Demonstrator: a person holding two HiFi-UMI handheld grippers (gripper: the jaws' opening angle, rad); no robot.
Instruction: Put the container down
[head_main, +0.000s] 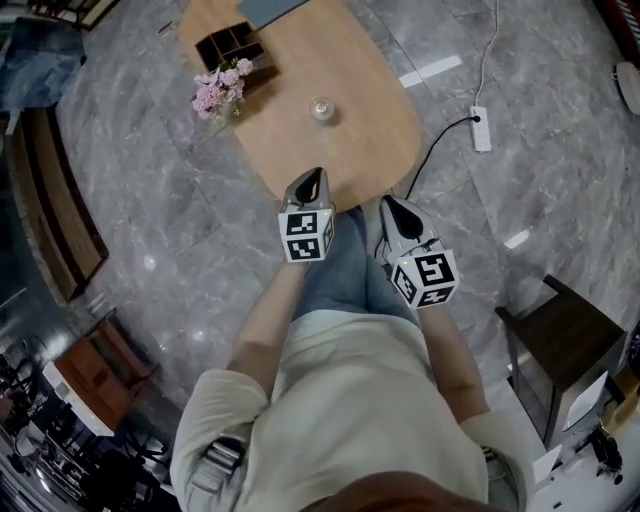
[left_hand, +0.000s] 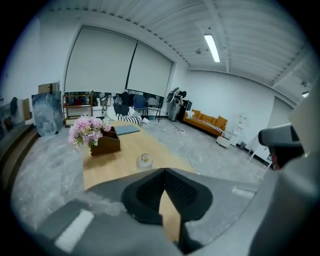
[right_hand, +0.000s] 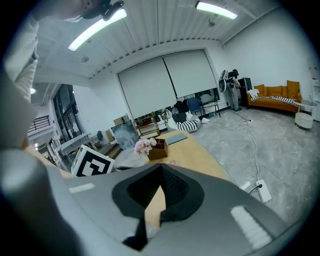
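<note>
A small clear glass container (head_main: 322, 108) with a round lid stands upright on the oval wooden table (head_main: 370, 150). In the left gripper view the container (left_hand: 144, 161) is just beyond the jaws, apart from them. My left gripper (head_main: 312, 176) hovers at the table's near edge, its jaws shut with nothing between them (left_hand: 164, 172). My right gripper (head_main: 392, 203) hangs beside it, off the table's near edge, also shut and empty (right_hand: 161, 169). The container (right_hand: 172, 162) is a tiny shape in the right gripper view.
Pink flowers (head_main: 220, 88) and a dark wooden compartment box (head_main: 232, 45) sit at the table's far left, with a blue pad (head_main: 268, 8) behind. A power strip (head_main: 481, 128) and cable lie on the marble floor to the right. A dark side table (head_main: 565, 345) stands at right.
</note>
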